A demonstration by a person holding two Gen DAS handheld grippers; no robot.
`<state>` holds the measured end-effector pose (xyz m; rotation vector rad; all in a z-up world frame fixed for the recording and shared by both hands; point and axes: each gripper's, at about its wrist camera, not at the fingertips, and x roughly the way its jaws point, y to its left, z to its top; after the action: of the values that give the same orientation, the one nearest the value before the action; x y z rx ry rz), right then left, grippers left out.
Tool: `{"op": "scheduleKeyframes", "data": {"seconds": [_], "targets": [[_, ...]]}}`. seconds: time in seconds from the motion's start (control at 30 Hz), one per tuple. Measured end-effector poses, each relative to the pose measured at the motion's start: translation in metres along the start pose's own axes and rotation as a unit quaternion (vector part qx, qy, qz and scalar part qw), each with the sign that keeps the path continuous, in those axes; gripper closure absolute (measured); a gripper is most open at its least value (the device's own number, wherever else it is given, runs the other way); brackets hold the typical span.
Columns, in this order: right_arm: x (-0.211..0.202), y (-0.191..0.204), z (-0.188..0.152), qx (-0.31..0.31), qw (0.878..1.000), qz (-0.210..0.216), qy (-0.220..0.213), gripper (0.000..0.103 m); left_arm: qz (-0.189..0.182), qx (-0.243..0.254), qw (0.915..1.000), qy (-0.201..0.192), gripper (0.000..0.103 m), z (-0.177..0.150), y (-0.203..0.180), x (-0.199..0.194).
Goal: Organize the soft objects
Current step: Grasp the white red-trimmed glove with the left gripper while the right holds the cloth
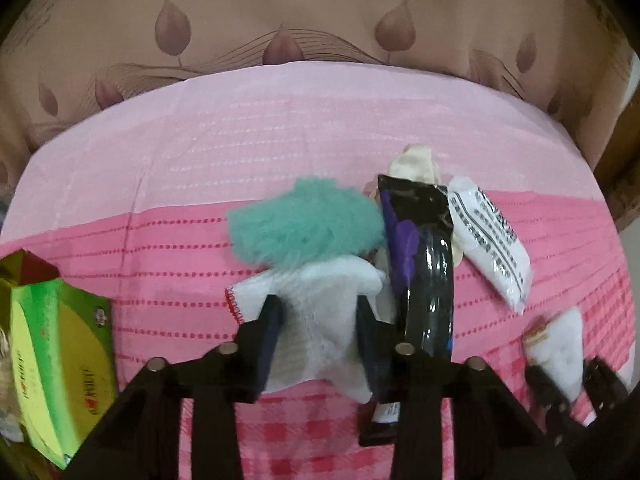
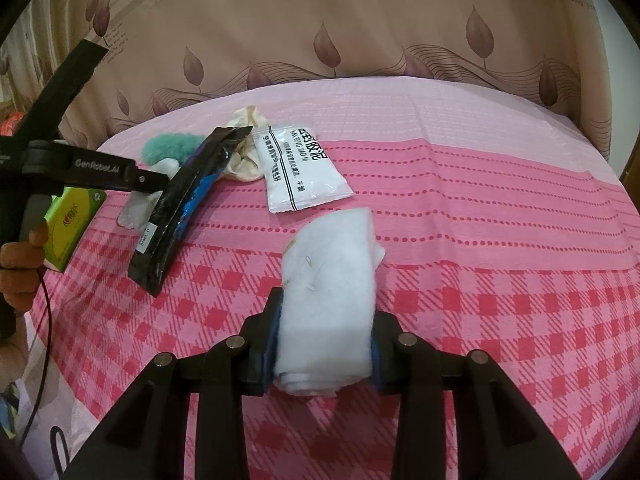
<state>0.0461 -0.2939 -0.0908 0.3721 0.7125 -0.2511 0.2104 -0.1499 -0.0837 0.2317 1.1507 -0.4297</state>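
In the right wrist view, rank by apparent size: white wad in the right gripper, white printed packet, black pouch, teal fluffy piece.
1. white wad, though nearness to the camera inflates it.
2. black pouch and white printed packet look alike; unranked.
3. teal fluffy piece, partly hidden.

You're in a home, prob. a bedroom: you're working over a bed [image 2: 480, 208] w/ a pink sheet, plain at the far edge, striped, then checked toward the near edge. Behind it hangs a tan curtain [image 2: 360, 16] w/ printed leaf motifs & "love" lettering. Household bits lie on the sheet, e.g. a green carton [image 1: 60, 352] at the left edge.
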Motion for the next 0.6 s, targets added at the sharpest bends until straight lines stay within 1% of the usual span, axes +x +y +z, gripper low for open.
{"op": "scheduleKeyframes", "data": {"seconds": [0.03,0.13,0.2,0.37,0.6], "targets": [[0.0,0.0,0.0,-0.001,1.0,-0.001,0.0,0.068,0.0,0.001,1.0,-0.003,0.08,0.0,0.0,-0.001],[0.0,0.001,0.0,-0.001,1.0,-0.002,0.0,0.068,-0.002,-0.004,1.0,-0.004,0.087,-0.004,0.001,-0.006],[0.001,0.002,0.0,-0.002,1.0,-0.003,0.0,0.068,-0.004,-0.005,1.0,-0.004,0.089,-0.007,0.001,-0.011],[0.001,0.002,0.001,-0.002,1.0,-0.002,0.0,0.068,-0.003,-0.003,1.0,0.001,0.09,-0.014,-0.002,-0.018],[0.001,0.002,0.001,-0.002,1.0,-0.003,0.0,0.068,-0.008,-0.004,0.9999,-0.008,0.09,-0.027,0.004,-0.041]]}}
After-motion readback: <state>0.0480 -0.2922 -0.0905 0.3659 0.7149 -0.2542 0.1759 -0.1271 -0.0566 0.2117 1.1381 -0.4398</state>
